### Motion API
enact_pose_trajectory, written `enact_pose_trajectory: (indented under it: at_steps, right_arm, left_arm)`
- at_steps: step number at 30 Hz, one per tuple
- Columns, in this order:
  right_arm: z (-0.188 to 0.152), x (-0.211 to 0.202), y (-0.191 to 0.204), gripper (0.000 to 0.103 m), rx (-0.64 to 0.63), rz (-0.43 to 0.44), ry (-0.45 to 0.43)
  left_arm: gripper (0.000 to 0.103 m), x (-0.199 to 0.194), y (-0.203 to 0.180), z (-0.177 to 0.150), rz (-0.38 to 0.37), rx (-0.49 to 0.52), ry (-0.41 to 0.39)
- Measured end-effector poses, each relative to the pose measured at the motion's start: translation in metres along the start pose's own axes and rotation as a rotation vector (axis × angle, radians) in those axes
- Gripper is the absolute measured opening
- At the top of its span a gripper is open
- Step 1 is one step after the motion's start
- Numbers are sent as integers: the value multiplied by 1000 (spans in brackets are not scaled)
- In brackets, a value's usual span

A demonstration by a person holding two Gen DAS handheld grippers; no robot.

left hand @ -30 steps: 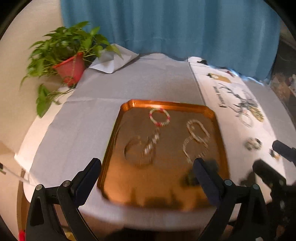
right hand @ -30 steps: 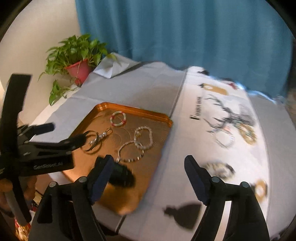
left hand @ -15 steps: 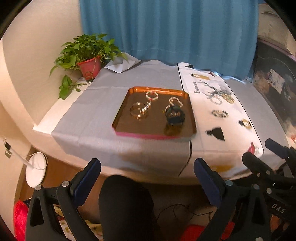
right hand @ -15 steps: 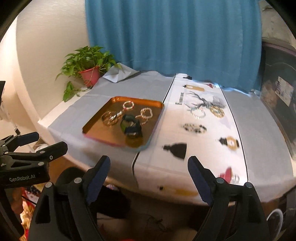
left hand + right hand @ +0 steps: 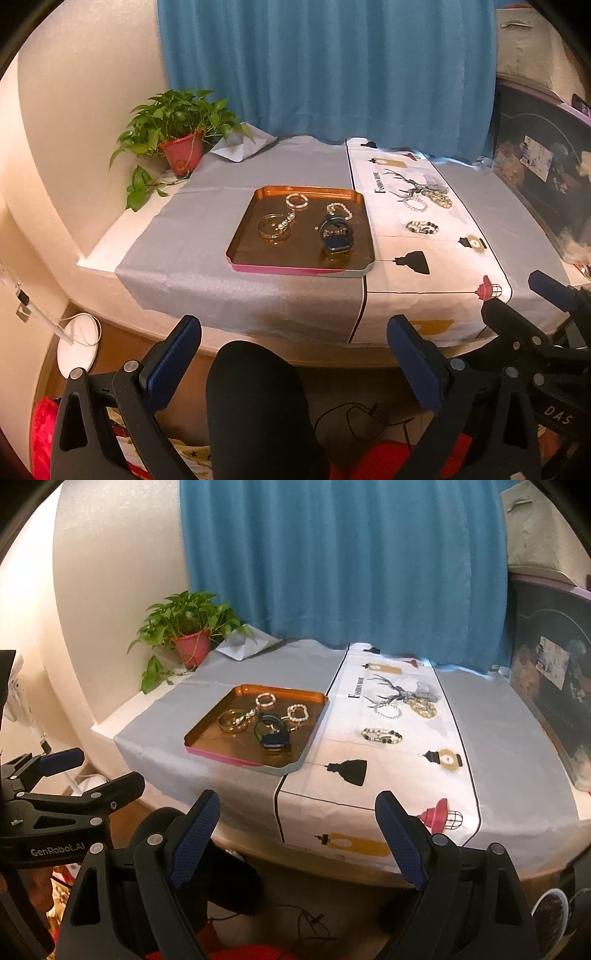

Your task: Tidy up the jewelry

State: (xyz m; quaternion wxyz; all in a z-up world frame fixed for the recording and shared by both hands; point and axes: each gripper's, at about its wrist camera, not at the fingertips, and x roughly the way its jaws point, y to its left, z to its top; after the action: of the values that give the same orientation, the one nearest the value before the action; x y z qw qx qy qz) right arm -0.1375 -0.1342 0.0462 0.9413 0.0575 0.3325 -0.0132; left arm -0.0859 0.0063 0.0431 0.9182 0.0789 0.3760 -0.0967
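From the left wrist view, the left gripper (image 5: 293,363) hangs off the near edge of the table (image 5: 207,280), its jaws spread wide and holding nothing. The copper tray (image 5: 243,242) sits near the middle of the table on the grey cloth, its right side just beside the white printed runner (image 5: 436,280). In the tray lie a gold bangle (image 5: 272,228), a small beaded ring bracelet (image 5: 296,201), a pearl bracelet (image 5: 339,210) and a dark watch (image 5: 336,238). Three more bracelets (image 5: 423,227) lie on the runner, toward the far edge. A potted plant (image 5: 181,147) stands at the far left corner.

From the right wrist view, the right gripper (image 5: 297,836) is likewise held short of the near edge, jaws wide apart and empty. The left gripper (image 5: 70,775) shows at the left, jaws parted. The tray (image 5: 207,734) and its watch (image 5: 272,734) lie left of the runner (image 5: 388,794).
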Motion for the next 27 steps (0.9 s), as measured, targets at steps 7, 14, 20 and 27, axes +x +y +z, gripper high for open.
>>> enact_pose_trajectory:
  at_steps: [7, 14, 20, 27]
  right_arm:
    - [-1, 0, -2, 86, 5, 4, 7]
    - [-1, 2, -6, 86, 17, -2, 12]
    - [-1, 8, -16, 86, 52, -12, 19]
    - [2, 26, -53, 86, 112, -62, 32]
  left_arm:
    - [100, -2, -6, 0, 3, 20, -1]
    - [100, 2, -10, 1, -3, 30, 6]
    - [100, 18, -18, 4, -5, 46, 43]
    - [100, 41, -31, 18, -20, 61, 79]
